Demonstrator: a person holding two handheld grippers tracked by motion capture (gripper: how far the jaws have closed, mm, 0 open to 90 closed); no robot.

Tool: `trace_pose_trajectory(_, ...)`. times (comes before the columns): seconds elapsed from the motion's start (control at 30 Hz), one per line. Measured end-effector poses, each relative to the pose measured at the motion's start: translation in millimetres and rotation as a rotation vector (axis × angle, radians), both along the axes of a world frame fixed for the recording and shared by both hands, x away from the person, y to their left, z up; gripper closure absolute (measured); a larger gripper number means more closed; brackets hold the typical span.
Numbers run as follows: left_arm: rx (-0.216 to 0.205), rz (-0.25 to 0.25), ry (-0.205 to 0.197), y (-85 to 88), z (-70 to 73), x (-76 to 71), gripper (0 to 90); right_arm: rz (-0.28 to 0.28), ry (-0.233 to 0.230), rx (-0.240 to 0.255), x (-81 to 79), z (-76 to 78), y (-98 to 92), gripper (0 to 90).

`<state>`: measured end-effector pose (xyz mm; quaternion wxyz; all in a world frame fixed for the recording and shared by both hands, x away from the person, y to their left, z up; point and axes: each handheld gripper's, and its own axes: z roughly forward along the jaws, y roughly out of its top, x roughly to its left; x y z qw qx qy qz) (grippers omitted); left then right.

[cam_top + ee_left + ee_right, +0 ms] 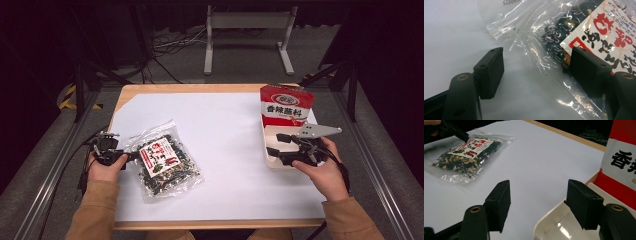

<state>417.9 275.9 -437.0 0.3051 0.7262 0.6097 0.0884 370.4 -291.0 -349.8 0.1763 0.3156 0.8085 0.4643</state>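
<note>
A clear bag of dark dried bits with a red and white label [162, 161] lies flat on the white sheet at the left. My left gripper [130, 156] is open at the bag's left edge. In the left gripper view [537, 67] the bag's clear edge [541, 50] lies between the jaws, and the right pad [589, 71] sits over the label side. My right gripper [276, 144] is open over the near left rim of a white tray [268, 161]. A red and white packet [286, 105] stands upright in the tray's far end. Nothing sits between the right gripper's [540, 200] pads.
The white sheet [225, 150] covers most of the wooden table [150, 89]. In the right gripper view the tray's rim [549, 220] lies under the jaws, the packet [621, 170] is at the right and the bag [466, 155] far left. Dark floor, cables and a white stand lie beyond.
</note>
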Motion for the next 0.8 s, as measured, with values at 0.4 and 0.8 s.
trace_pose_trajectory(0.4, -0.021, -0.023, 0.001, -8.2, -0.9, 3.2, 34.7, 0.003, 0.007, 0.001, 1.3, -2.1, 1.4, 35.9)
trace_pose_trajectory(0.8, -0.055, -0.049, 0.008, -19.3, -2.2, 8.4, 64.7, 0.001, 0.013, 0.005, 2.6, -3.7, 1.3, 35.7)
